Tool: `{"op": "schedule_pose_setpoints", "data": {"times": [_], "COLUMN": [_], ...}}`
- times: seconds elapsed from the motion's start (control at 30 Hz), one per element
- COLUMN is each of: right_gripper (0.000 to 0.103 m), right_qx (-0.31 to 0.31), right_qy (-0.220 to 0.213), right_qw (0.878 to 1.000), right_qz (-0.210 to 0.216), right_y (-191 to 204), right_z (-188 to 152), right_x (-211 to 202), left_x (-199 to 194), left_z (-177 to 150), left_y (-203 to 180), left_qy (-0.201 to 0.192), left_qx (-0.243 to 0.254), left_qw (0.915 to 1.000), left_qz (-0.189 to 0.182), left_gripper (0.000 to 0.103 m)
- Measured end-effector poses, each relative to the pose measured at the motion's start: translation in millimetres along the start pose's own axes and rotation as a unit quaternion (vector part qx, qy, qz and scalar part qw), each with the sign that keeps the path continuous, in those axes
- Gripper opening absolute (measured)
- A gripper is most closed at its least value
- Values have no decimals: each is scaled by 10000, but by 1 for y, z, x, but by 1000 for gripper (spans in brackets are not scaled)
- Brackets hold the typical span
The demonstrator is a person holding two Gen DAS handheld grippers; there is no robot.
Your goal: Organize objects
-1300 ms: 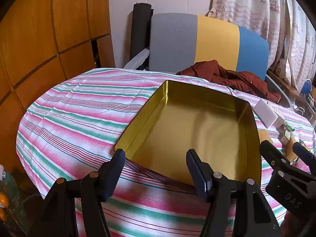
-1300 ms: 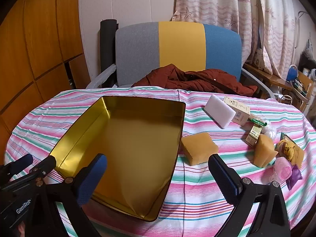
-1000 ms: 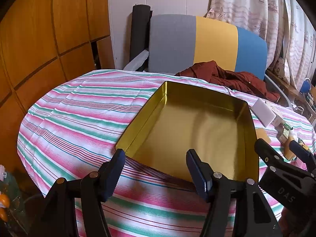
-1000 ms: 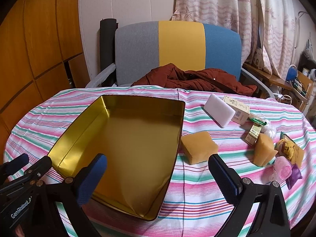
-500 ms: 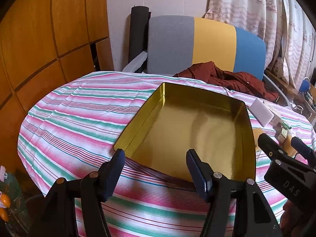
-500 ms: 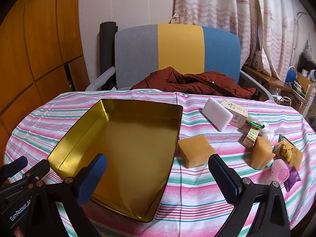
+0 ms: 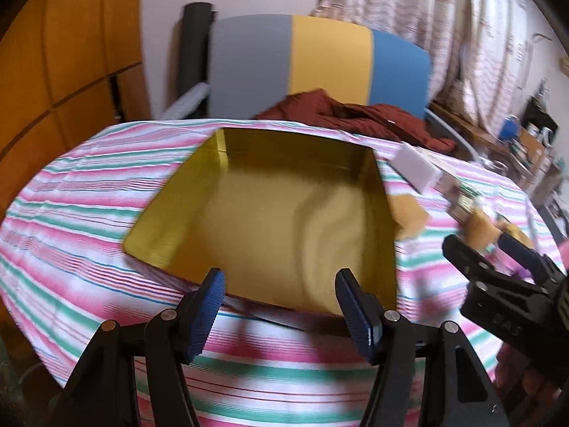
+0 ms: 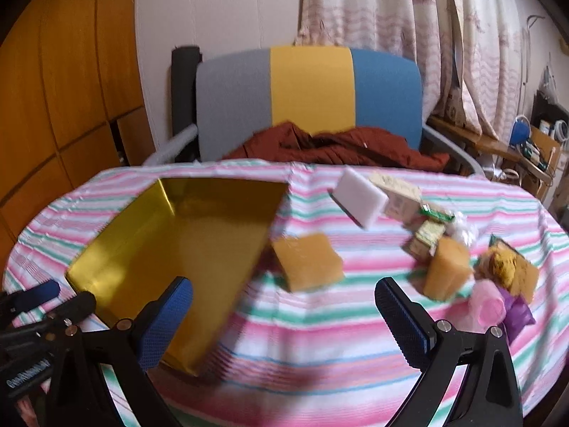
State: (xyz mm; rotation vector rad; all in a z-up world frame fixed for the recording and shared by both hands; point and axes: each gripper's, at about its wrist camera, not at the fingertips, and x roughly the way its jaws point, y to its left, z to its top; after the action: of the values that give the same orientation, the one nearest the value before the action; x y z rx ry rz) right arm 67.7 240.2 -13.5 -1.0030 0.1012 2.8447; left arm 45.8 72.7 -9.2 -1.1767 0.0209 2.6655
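Striped pink, green and white cloth covers the tabletop [image 8: 320,338] in front of you, with a grey, yellow and blue chair [image 8: 309,96] beyond its far edge. Your gold tin tray [image 7: 270,220] lies open and empty on the left half, its long axis running from the near edge away toward the chair. Just right of it sits a tan sponge [image 8: 307,261], flat and turned a little askew. Farther right and back, a white foam block [image 8: 361,195] lies with its long side slanting from far-left to near-right, beside a small carton [image 8: 398,194]. Your left tongs [image 7: 281,311] gape wide over the tray's near rim, holding nothing. Your right tongs [image 8: 284,323] also stand wide open and empty.
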Motion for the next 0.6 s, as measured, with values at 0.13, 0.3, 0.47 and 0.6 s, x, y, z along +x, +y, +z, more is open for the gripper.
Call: {"op": "schedule_pose_setpoints", "data": {"times": [0.13,0.3,0.47,0.6], "right_gripper": [103,103,101,92], "right_qx": [285,978,1673,1831], "right_qy": [-243,-538,-423,-135], "right_qw": [9987,9895,9697,9623], "right_qz": [-350,-920,-1729,-2006], "right_y": [-44,-121,-206,-253], "right_z": [-13,-22,-45,-63], "right_x": [-11,-30,-37,-29], "left_x": [-1,2,7,11], "left_z": [-6,-12,-15,-16], "left_y": [-26,-55,-85,-107], "left_qy": [22,228,422,567], "left_qx": [253,318,481,733], "left_qw": [9988,9930,9861,9808], "left_qz": [-430,-1114,-1531,-1715], "left_gripper": [65,65,65,65]}}
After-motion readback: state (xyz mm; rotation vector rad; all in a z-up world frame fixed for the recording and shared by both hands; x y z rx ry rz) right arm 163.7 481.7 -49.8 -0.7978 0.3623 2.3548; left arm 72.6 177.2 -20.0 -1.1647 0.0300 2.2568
